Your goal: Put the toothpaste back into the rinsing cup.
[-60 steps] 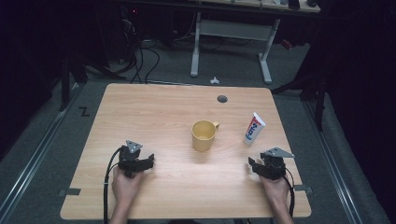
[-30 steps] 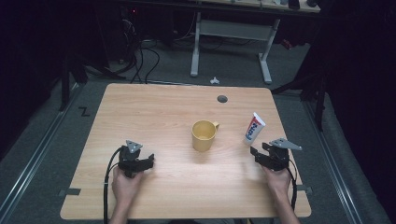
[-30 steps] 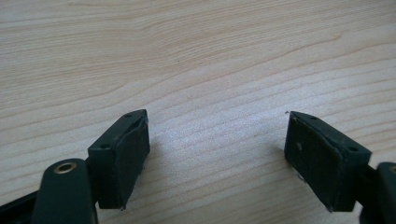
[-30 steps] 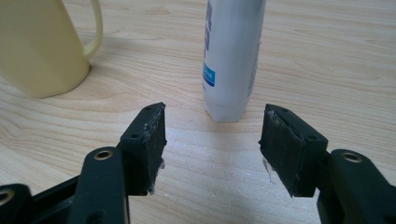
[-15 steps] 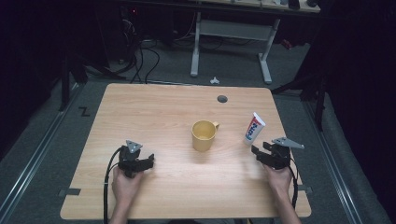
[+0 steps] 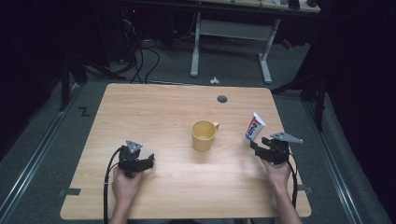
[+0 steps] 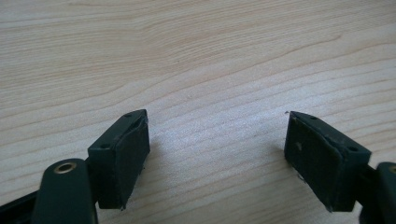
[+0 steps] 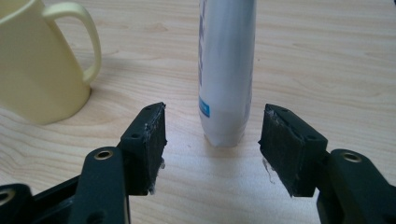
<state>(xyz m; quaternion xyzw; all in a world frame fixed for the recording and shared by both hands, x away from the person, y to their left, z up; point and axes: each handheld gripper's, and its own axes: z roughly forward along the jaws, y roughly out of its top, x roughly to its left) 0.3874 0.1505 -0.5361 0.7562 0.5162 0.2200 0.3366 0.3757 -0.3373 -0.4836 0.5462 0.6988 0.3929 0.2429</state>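
Observation:
A white tube with red and blue print stands on its cap at the right of the wooden table. A yellow mug sits near the middle, handle to the right. My right gripper stands open just short of the tube; in the right gripper view the tube rises a little beyond the gap between the jaws, the gripper touching nothing, and the mug is at the left. My left gripper rests open on the table at the front left, and in its own view the gripper holds nothing.
A round cable hole lies near the table's far edge. Behind the table stand a white desk frame and loose cables on the floor. Bare wood lies between the two grippers.
My right gripper has moved forward and slightly right, up to the foot of the tube, jaws still open. The left gripper, mug and tube have kept still.

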